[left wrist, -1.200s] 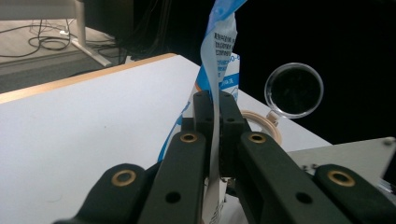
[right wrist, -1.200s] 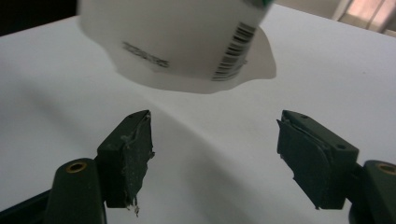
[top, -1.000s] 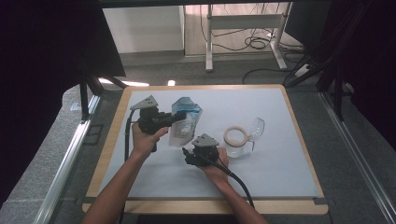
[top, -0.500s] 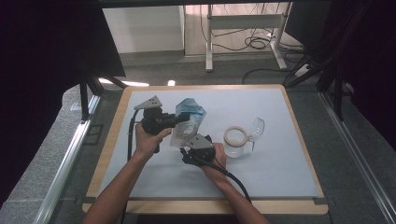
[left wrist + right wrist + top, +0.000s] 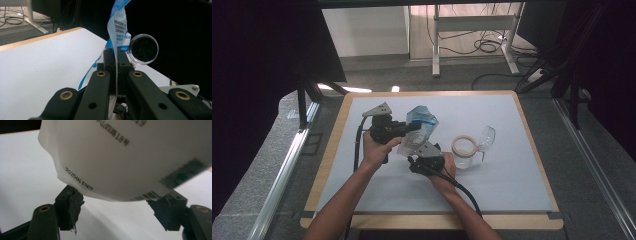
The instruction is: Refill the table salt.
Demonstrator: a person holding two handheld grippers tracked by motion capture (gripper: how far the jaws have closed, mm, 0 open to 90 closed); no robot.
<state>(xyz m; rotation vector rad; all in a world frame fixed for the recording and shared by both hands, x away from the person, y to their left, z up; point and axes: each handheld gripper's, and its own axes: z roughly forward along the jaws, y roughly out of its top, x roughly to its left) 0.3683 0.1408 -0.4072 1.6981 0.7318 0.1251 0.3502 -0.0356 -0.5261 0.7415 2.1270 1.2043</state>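
The blue-and-white plastic bag [image 5: 419, 125] hangs above the near-left part of the white table [image 5: 522, 175], held up off the surface between the two grippers; in the left gripper view the bag [image 5: 117, 30] rises as a thin printed sheet straight out of the closed jaws, so the left gripper [image 5: 411, 127] is clamped on its edge; in the high view that gripper sits in the person's left hand [image 5: 374, 150], pointing rightward into the bag's side; the right gripper [image 5: 414, 150] is just below the bag, held in the right hand [image 5: 443, 172]; in the right gripper view its jaws stand wide apart, one at each lower corner, with the bag's bulging white underside [image 5: 130, 157] and its printed date code hanging over the gap between them, and the pads do not press on the bag there; to the right of the grippers a clear container [image 5: 463, 151] stands on the table with its round hinged lid [image 5: 487, 137] tipped open behind it; the same round lid [image 5: 144, 49] appears beyond the bag in the left gripper view.
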